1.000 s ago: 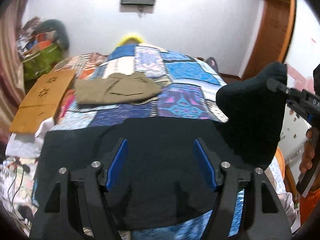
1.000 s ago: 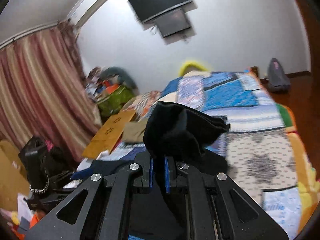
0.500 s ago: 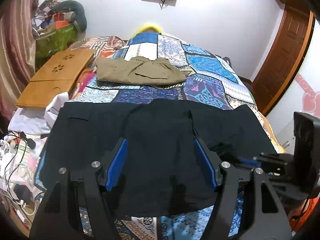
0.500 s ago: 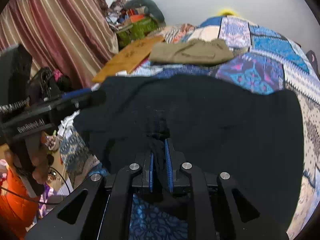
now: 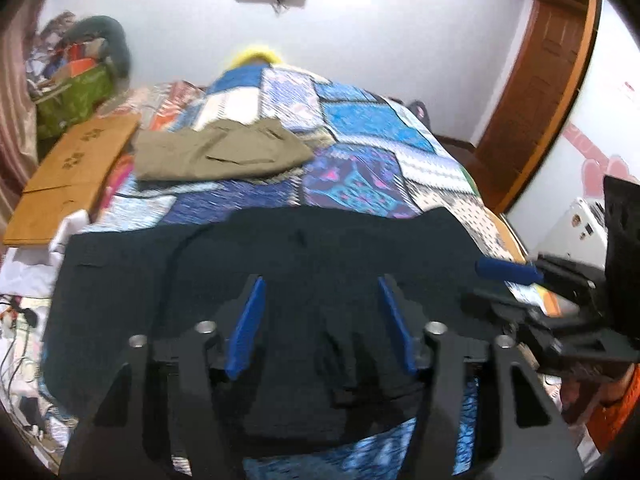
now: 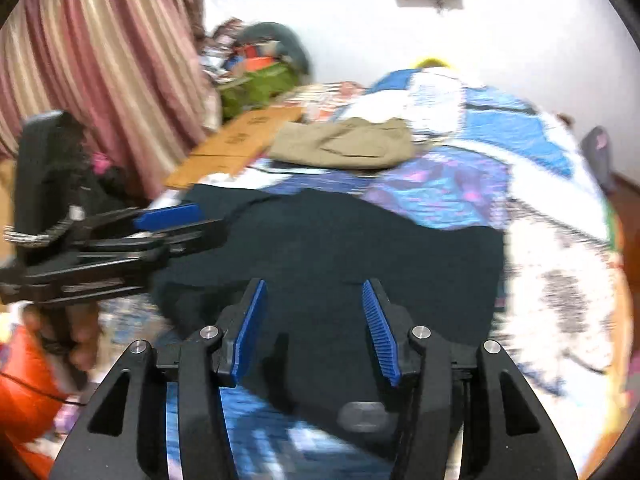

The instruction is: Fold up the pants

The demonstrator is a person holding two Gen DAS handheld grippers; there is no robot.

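So the black pants (image 5: pixel 280 280) lie spread across the near end of the bed (image 5: pixel 360 140), on the patchwork quilt (image 5: pixel 352 172), their long side running along the foot edge. They look laid out flat with maybe one fold made, since the cloth near the middle seems doubled, though the dark fabric and the blur hide the layers. Further up, toward the left edge of the bed, a khaki garment (image 5: pixel 216 154) sits already folded, so that piece seems finished and the black pair is the one in hand.

The left gripper (image 5: pixel 320 320) hovers over the near edge of the pants, its blue pads apart and closing, with cloth beneath them but nothing pinched that I can see. The right gripper (image 6: pixel 312 328) is over the other half, its jaws opening and clear of the fabric.

I judge the job roughly midway: the pants need at least another fold, then a tidy-up of the edges.
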